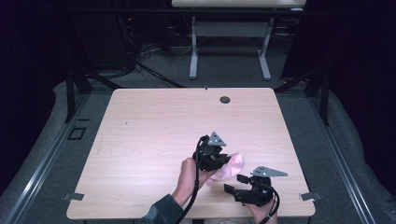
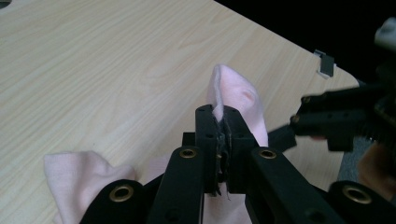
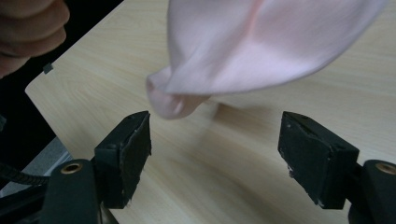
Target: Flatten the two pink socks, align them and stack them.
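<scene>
Your left tongs point(image 2: 223, 135) pinch the pink cloth point(image 1: 228, 168) above the bench point(image 1: 154, 126) near its front edge; right tongs point(image 3: 215, 154) gape just below it, probably needing to close on the hanging end.

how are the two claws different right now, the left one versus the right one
The left claw is shut on the pink cloth, its jaws pressed together around a fold; the right claw is open, jaws wide apart and holding nothing. The left claw has the cloth lifted off the wooden table, while the right claw sits just below the cloth's hanging end without touching it. In the high view the left claw is farther from the person, the right nearer the table's front edge. Both are black, two-jawed and hand-held.
</scene>
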`<state>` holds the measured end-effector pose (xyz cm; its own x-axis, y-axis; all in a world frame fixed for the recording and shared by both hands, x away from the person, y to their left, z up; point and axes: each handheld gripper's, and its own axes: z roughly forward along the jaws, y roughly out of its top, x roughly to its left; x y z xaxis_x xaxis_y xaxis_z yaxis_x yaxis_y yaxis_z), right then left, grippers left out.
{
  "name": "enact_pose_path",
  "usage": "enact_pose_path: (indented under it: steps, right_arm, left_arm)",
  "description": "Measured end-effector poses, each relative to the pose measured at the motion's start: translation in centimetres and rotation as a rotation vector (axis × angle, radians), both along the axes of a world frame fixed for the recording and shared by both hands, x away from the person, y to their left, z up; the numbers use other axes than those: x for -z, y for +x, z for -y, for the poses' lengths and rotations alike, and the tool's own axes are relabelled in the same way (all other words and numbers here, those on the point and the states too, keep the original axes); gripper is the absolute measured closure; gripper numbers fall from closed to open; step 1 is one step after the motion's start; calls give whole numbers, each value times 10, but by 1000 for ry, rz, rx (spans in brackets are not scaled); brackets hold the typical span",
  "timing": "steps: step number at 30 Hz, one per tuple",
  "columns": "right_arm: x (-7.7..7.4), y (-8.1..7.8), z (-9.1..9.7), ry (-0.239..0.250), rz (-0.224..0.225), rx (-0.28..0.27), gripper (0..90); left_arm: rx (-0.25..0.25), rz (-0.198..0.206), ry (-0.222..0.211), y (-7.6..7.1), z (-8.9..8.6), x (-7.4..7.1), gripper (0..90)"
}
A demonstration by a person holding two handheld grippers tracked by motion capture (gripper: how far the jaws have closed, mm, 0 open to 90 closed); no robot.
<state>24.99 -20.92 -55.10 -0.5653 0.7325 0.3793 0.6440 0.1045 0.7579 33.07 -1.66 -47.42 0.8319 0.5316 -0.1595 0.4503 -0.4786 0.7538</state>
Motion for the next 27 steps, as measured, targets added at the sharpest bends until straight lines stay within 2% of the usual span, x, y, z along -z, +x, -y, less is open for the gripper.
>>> enact_pose_path:
  steps: [3,10,13,15,19,21,24,27]
  right_arm:
    - [6,-2,-13,-20,8,-5,232]
    - [15,1,-36,-30,82,66,256]
    - [15,5,-39,-28,124,111,394]
    - [15,6,-39,-25,142,141,561]
    - [15,8,-34,-2,158,151,795]
    - [15,8,-32,-17,158,148,845]
    - [14,9,-29,-28,157,144,864]
    - [11,7,-23,-69,170,151,867]
  left_arm:
    - [-7,5,-12,2,3,-2,868]
    - [-6,24,-32,5,16,-14,868]
    - [-2,25,-41,6,18,-19,868]
    - [-2,23,-50,7,18,-19,868]
    - [-12,12,-72,9,13,-18,868]
    - [-15,5,-79,9,9,-18,868]
    - [-21,-4,-95,9,0,-16,867]
    - [-21,-14,-117,9,-13,-11,867]
